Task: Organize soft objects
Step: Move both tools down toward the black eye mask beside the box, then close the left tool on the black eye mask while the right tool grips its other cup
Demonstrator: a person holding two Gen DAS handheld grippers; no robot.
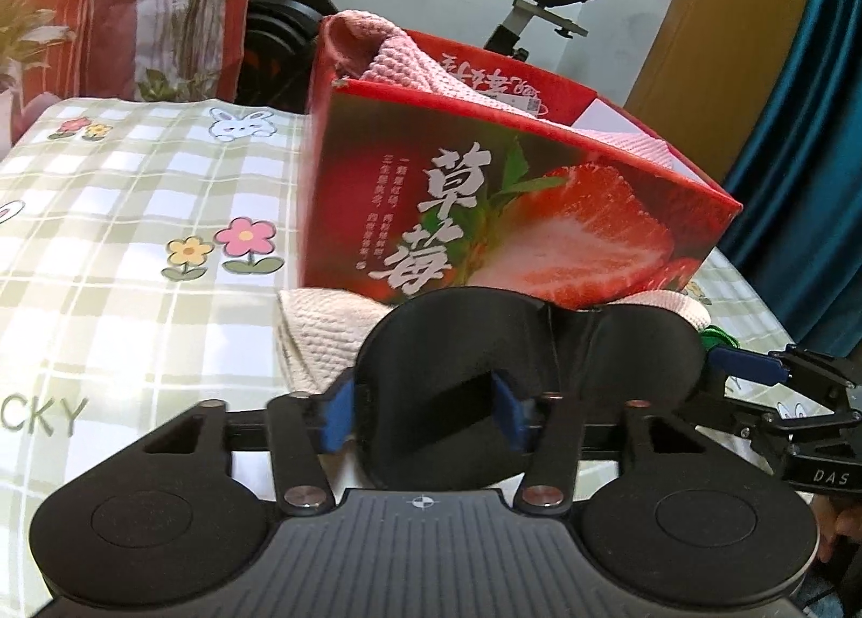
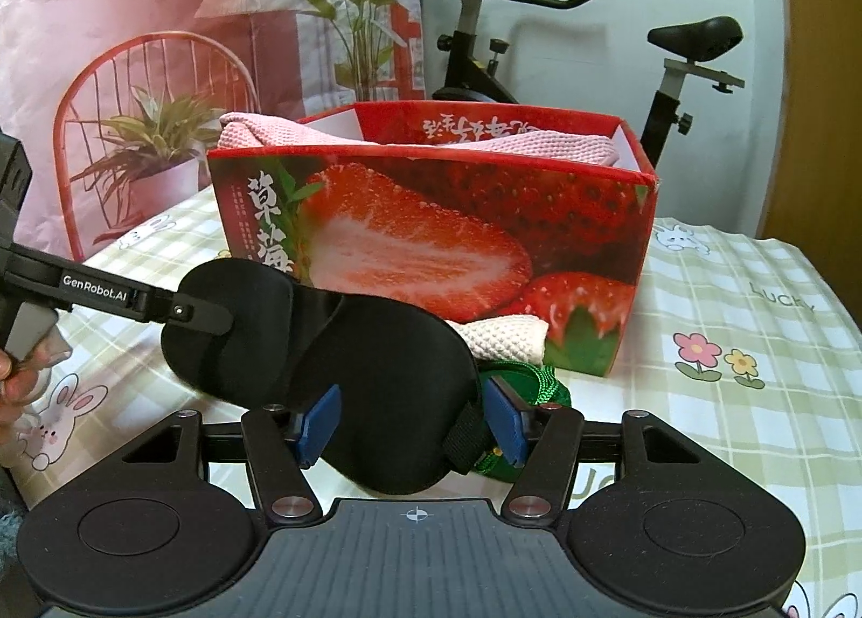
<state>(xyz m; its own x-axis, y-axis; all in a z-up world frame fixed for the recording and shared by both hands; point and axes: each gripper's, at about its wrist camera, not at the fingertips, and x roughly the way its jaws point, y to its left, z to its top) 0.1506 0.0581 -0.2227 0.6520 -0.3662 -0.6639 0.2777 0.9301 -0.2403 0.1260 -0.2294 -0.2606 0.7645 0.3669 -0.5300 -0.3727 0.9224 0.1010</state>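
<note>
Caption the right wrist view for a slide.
Both grippers hold a black sleep mask in front of the strawberry box.

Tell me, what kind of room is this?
Probably a room at home, maybe a bedroom. There's an exercise bike at the back, a teal curtain beside a wooden door, and a bunny-and-flower cloth over the surface.

Eye mask (image 2: 345,348): matt black cloth. Box (image 2: 458,241): glossy printed cardboard, probably. Towel (image 2: 506,335): rough waffle weave.

Black eye mask (image 2: 345,359), strawberry-printed red box (image 2: 431,241), seemingly cream cloth (image 1: 323,332).
</note>
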